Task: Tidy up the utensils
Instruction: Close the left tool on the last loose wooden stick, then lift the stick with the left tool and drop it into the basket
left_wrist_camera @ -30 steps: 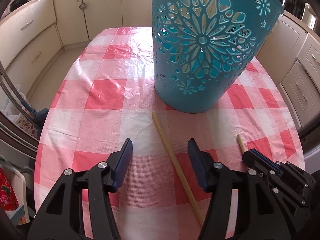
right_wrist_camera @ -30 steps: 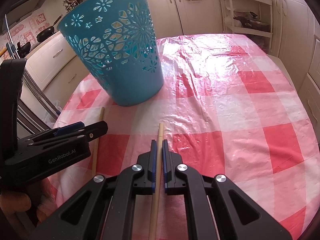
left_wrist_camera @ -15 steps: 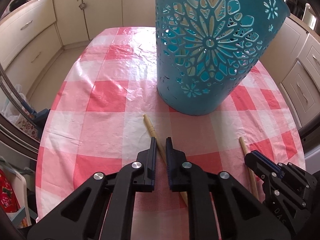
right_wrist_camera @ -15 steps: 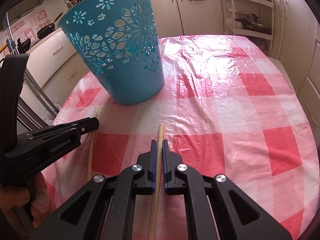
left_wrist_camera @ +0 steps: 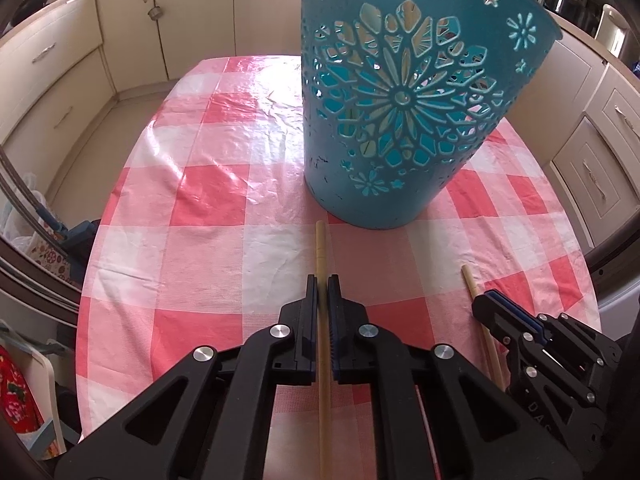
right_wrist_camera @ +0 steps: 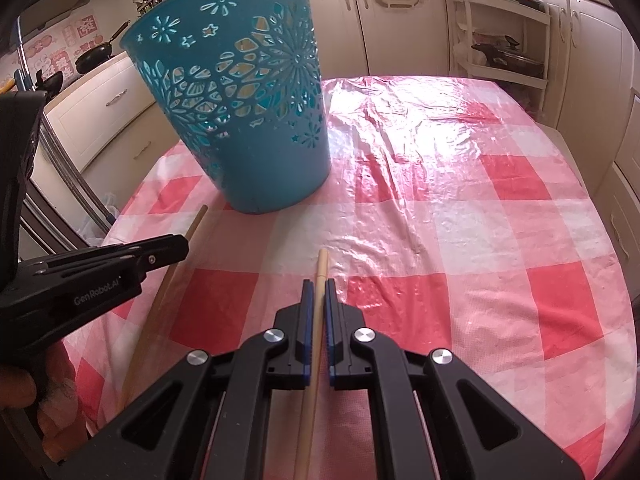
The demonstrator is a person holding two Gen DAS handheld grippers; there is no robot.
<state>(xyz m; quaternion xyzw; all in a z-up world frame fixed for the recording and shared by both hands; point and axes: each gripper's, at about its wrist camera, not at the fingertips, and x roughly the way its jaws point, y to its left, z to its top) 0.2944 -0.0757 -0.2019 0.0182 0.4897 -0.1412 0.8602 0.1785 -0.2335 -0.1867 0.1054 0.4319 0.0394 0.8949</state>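
A tall teal basket [left_wrist_camera: 396, 112] with cut-out flower patterns stands on the red-and-white checked table; it also shows in the right wrist view [right_wrist_camera: 248, 108]. My left gripper [left_wrist_camera: 323, 284] is shut on a wooden chopstick [left_wrist_camera: 321, 256] whose tip points at the basket's base. My right gripper [right_wrist_camera: 319, 288] is shut on a second wooden chopstick [right_wrist_camera: 321, 266]. In the left wrist view the right gripper [left_wrist_camera: 486, 304] sits at lower right with its chopstick [left_wrist_camera: 468, 278]. In the right wrist view the left gripper [right_wrist_camera: 180, 246] is at left with its chopstick [right_wrist_camera: 196, 222].
The checked tablecloth [right_wrist_camera: 460, 208] covers an oval table with its edges close on both sides. Cream kitchen cabinets [left_wrist_camera: 56, 80] surround it. A white shelf rack [right_wrist_camera: 504, 32] stands behind the table. A wok [right_wrist_camera: 94, 54] sits on the far counter.
My left gripper has closed on its chopstick and turned it straight along the fingers, toward the basket. The right gripper stays shut on its chopstick, barely moved.
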